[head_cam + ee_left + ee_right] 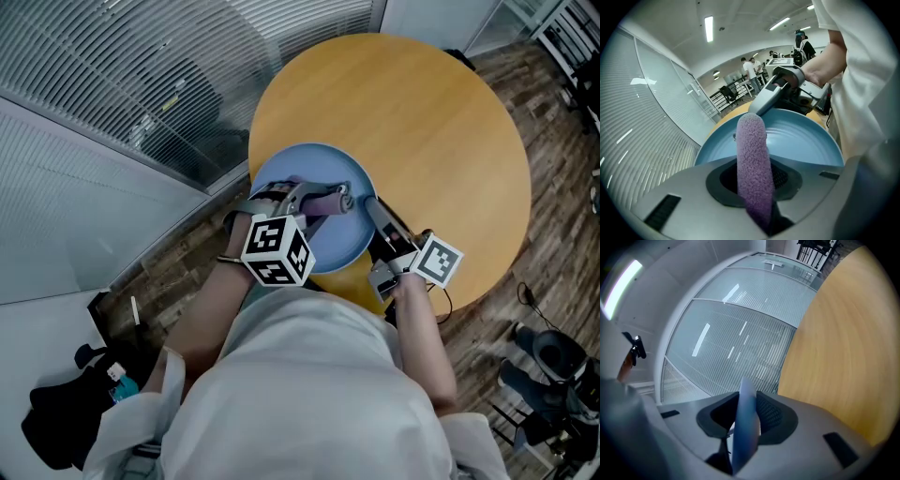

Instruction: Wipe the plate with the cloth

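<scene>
Right gripper [373,208] pinches the rim of the blue plate [309,169], held over the near edge of the round table [422,122]; judged rigid, smooth, slippery, best gripped at rim. Left gripper [330,201] clamps the purple cloth [751,154], soft and light, at the plate's face.

The plate [302,169] is round, pale blue and shallow, with a glossy hollow. It lies face up at the near edge of the table [422,122], partly past that edge, and the right gripper [370,208] clamps its rim on the right side. The cloth [323,199] is purple and fuzzy, folded into a thick roll. It is pinched in the left gripper [337,199], with its free end over the plate's hollow, right of the middle. Contact with the plate cannot be told.
</scene>
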{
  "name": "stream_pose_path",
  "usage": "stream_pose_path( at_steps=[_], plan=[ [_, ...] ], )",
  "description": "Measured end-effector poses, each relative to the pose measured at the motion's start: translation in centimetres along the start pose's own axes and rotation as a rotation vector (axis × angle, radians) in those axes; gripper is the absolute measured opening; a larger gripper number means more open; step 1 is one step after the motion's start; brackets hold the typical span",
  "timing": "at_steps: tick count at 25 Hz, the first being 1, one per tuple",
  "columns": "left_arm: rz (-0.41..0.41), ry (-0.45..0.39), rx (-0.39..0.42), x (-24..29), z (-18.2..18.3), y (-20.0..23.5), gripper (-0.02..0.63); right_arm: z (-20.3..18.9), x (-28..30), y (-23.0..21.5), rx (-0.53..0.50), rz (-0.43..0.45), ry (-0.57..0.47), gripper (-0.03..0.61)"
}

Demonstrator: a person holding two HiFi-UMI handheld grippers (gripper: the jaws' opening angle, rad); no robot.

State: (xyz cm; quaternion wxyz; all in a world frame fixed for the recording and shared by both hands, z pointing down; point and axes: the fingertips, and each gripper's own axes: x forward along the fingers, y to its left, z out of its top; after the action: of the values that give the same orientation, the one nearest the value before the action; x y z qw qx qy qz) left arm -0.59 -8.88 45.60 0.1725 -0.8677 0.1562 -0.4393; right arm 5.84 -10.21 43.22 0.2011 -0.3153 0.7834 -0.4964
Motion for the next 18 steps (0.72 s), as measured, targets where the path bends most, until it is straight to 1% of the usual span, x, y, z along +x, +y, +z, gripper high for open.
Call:
stream_pose_path(
  at_steps=[5,8,10,13,18],
  plan=[
    [0.111,0.039,0.012,0.0,-0.6,2.7,0.083,-0.2,0.0,0.0,0.023,0.012,0.005,0.115],
    [0.201,0.065,0.057,-0.2,-0.9,4.0,0.083,-0.2,-0.1,0.2,0.036,0.023,-0.001,0.115],
    [0.243,0.076,0.084,-0.5,-0.9,4.4,0.083,-0.2,-0.3,0.3,0.039,0.029,-0.005,0.115],
    [0.248,0.07,0.078,-0.6,-1.0,4.3,0.083,0.0,-0.3,0.3,0.056,0.032,-0.02,0.115],
    [0.194,0.024,0.027,-0.8,-1.3,3.0,0.083,0.4,-0.4,0.0,0.078,0.03,-0.053,0.12]
  ],
)
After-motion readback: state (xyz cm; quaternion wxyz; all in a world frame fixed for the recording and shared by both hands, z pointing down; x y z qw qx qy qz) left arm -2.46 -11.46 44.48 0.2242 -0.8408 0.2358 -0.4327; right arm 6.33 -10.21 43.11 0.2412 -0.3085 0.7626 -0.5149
